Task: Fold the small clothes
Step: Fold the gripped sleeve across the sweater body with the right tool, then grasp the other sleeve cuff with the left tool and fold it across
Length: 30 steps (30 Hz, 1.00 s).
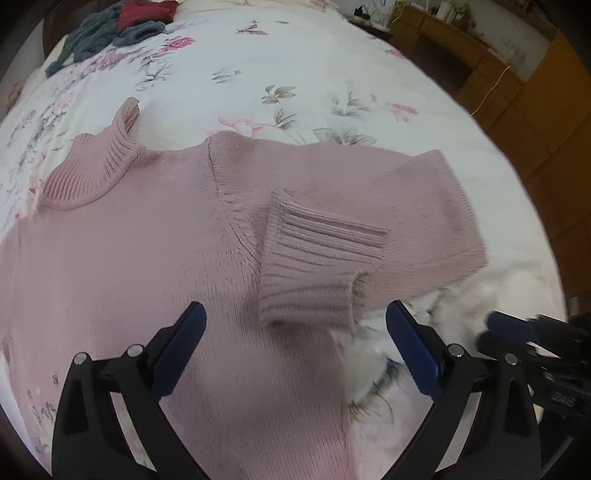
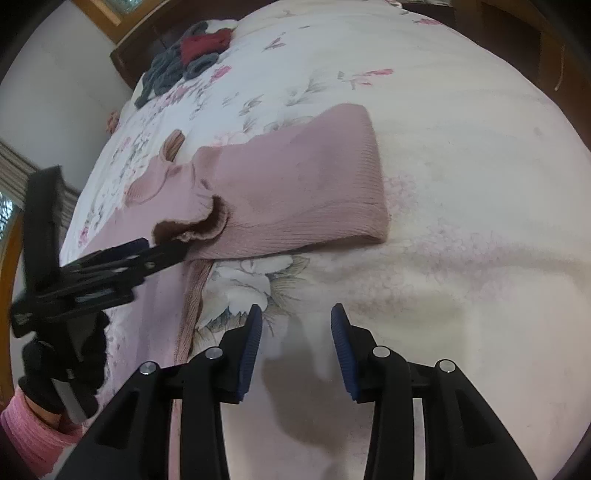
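A pink sweater (image 1: 140,258) lies spread on the bed (image 1: 295,74), chest up, collar (image 1: 92,166) at the far left. One sleeve (image 1: 424,206) has been doubled back on itself, so its ribbed cuff (image 1: 314,273) now rests over the sweater's right side. That looks like the first fold; the other sleeve is out of sight, and the body is not yet folded, so most of the job seems left to do.

The left gripper (image 1: 295,328) hovers just near the cuff with its fingers wide apart and nothing between them; from the right wrist view it seems to sit right at the cuff's open mouth. The right gripper (image 2: 295,325) hangs over bare bedding to the right of the sweater, fingers moderately open, also empty.

The sweater is a soft, fairly thick knit: smooth stitch on the body, deep ribs at collar and cuff, and a raised seam line at the shoulder. It drapes limply and holds its crease loosely. The bedcover is white with a pink and grey flower print, slightly fuzzy. At the far left corner sits a heap of grey and red clothes (image 1: 118,26), unfolded
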Each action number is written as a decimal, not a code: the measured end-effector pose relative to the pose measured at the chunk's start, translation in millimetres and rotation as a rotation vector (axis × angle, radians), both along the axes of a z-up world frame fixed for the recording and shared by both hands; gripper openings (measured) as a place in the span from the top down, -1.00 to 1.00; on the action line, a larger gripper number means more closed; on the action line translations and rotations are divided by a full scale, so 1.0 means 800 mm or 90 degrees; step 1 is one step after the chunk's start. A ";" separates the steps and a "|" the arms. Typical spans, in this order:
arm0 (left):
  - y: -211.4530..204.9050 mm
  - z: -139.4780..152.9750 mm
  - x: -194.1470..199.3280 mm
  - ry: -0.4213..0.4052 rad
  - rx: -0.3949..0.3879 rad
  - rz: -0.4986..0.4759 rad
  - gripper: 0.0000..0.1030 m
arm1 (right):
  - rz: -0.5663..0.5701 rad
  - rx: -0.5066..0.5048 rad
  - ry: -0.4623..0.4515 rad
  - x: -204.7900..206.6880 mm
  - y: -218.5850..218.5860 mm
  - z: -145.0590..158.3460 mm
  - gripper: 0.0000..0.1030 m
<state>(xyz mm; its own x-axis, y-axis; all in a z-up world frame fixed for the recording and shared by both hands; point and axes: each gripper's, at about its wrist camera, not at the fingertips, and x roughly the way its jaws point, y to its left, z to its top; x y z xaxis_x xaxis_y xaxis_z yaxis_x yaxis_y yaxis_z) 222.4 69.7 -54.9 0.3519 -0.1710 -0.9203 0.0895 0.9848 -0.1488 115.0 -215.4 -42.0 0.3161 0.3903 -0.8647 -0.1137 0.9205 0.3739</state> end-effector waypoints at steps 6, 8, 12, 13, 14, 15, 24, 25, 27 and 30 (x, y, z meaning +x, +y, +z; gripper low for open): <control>0.019 -0.016 0.011 0.030 -0.037 0.018 0.68 | -0.004 -0.007 -0.003 0.003 0.005 -0.004 0.22; 0.032 -0.010 0.007 0.016 -0.056 0.029 0.88 | -0.008 -0.011 -0.003 0.006 0.007 -0.005 0.22; 0.075 0.013 -0.010 -0.030 -0.104 0.073 0.90 | -0.019 -0.013 -0.006 0.011 0.007 -0.002 0.22; 0.085 0.019 -0.013 -0.039 -0.109 0.084 0.90 | -0.022 -0.012 -0.007 0.013 0.007 -0.001 0.22; 0.096 0.024 -0.016 -0.046 -0.116 0.096 0.90 | -0.026 -0.011 -0.008 0.014 0.007 0.001 0.22; 0.109 0.029 -0.019 -0.054 -0.124 0.109 0.90 | -0.030 -0.010 -0.008 0.015 0.006 0.002 0.22; 0.236 0.052 -0.042 -0.102 -0.105 0.210 0.90 | -0.049 0.028 0.000 0.049 0.020 0.004 0.13; 0.247 0.054 -0.044 -0.104 -0.100 0.219 0.90 | -0.047 0.037 0.002 0.054 0.025 0.003 0.12; 0.275 0.052 -0.050 -0.108 -0.090 0.244 0.90 | -0.044 0.056 0.012 0.065 0.038 -0.003 0.02; 0.318 0.050 -0.060 -0.111 -0.081 0.291 0.90 | -0.037 0.077 0.033 0.086 0.063 -0.017 -0.01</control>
